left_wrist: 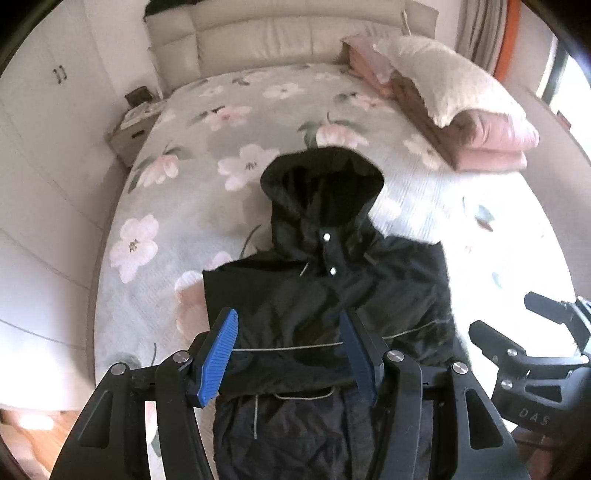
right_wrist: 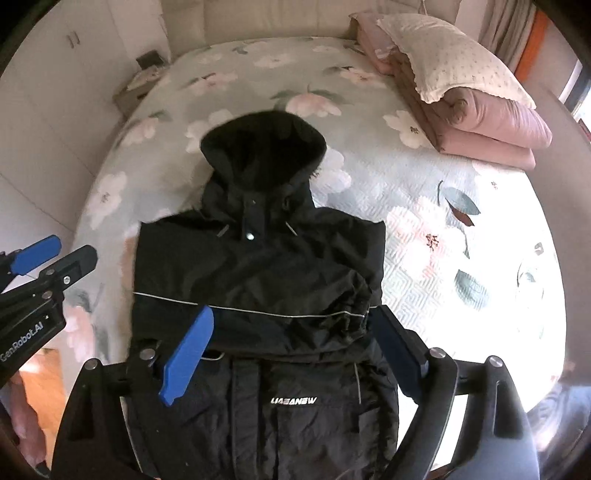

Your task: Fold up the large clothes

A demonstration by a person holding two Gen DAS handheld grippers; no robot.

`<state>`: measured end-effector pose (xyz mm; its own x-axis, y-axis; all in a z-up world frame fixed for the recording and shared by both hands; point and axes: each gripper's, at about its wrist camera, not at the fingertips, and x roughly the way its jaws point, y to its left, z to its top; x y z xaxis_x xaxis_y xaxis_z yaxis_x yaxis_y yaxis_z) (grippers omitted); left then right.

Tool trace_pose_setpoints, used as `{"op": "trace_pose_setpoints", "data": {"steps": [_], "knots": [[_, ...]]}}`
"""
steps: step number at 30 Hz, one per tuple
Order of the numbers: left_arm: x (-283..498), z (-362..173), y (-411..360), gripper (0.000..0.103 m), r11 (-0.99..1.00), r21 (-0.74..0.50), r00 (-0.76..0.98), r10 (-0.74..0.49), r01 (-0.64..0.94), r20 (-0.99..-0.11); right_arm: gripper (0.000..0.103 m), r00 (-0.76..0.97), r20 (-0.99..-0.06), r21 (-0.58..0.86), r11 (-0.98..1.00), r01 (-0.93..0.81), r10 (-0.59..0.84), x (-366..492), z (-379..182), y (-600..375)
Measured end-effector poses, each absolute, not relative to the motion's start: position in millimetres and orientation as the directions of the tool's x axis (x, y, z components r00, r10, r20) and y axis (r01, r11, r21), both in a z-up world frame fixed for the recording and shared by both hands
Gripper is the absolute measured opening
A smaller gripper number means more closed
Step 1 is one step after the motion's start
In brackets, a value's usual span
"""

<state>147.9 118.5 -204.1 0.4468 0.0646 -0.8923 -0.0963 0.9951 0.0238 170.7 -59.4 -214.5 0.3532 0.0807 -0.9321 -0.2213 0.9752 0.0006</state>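
A black hooded jacket (left_wrist: 325, 288) lies flat on the floral bedspread (left_wrist: 207, 155), hood pointing to the headboard, sleeves folded in over the body. It also shows in the right wrist view (right_wrist: 258, 266), with white lettering near the hem. My left gripper (left_wrist: 290, 332) is open above the jacket's lower part, holding nothing. My right gripper (right_wrist: 291, 328) is open above the jacket's waist, holding nothing. The right gripper shows at the right edge of the left wrist view (left_wrist: 517, 354); the left gripper shows at the left edge of the right wrist view (right_wrist: 48, 266).
A folded pink quilt (right_wrist: 480, 122) with a cream pillow (right_wrist: 454, 55) on top lies at the bed's far right. A padded headboard (left_wrist: 280, 33) is at the back. A bedside table (left_wrist: 129, 129) and white wardrobe (left_wrist: 44, 110) stand on the left.
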Motion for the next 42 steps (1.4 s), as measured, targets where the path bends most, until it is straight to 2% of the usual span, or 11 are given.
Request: {"op": "trace_pose_setpoints", "data": {"steps": [9, 16, 22, 25, 27, 29, 30, 36, 39, 42], "knots": [[165, -170, 102, 0.059, 0.993, 0.033, 0.466, 0.081, -0.112, -0.881, 0.092, 0.4, -0.912, 0.001, 0.974, -0.226, 0.094, 195, -170, -80], [203, -192, 100, 0.059, 0.992, 0.012, 0.412, 0.062, -0.122, -0.909, 0.093, 0.358, -0.928, 0.013, 0.97, -0.244, 0.103, 239, -187, -79], [253, -241, 116, 0.059, 0.988, -0.033, 0.344, 0.02, -0.148, -0.939, 0.093, 0.324, -0.94, 0.036, 0.975, -0.217, 0.107, 296, -227, -79], [289, -272, 142, 0.059, 0.979, -0.055, 0.341, 0.015, -0.194, -0.94, 0.093, 0.334, -0.94, 0.005, 0.977, -0.214, 0.078, 327, -251, -75], [314, -289, 165, 0.059, 0.965, -0.133, 0.367, -0.041, -0.228, -0.929, 0.093, 0.328, -0.939, 0.029, 0.973, -0.227, 0.105, 350, -269, -73], [341, -305, 193, 0.059, 0.923, -0.312, 0.43, -0.194, -0.223, -0.882, 0.093, 0.324, -0.937, 0.06, 0.974, -0.22, 0.131, 379, -288, -72], [358, -318, 208, 0.059, 0.898, -0.365, 0.43, -0.236, -0.247, -0.871, 0.093, 0.322, -0.936, 0.071, 0.974, -0.216, 0.14, 391, -296, -72], [447, -377, 257, 0.059, 0.9, -0.324, 0.395, -0.195, -0.292, -0.898, 0.093, 0.303, -0.943, 0.077, 0.974, -0.211, 0.14, 477, -354, -68], [483, -409, 256, 0.059, 0.926, -0.288, 0.361, -0.189, -0.243, -0.913, 0.093, 0.314, -0.943, 0.043, 0.973, -0.227, 0.115, 512, -382, -60], [507, -447, 245, 0.059, 0.948, -0.252, 0.307, -0.184, -0.197, -0.934, 0.093, 0.25, -0.962, 0.046, 0.968, -0.248, 0.109, 538, -420, -47]]}}
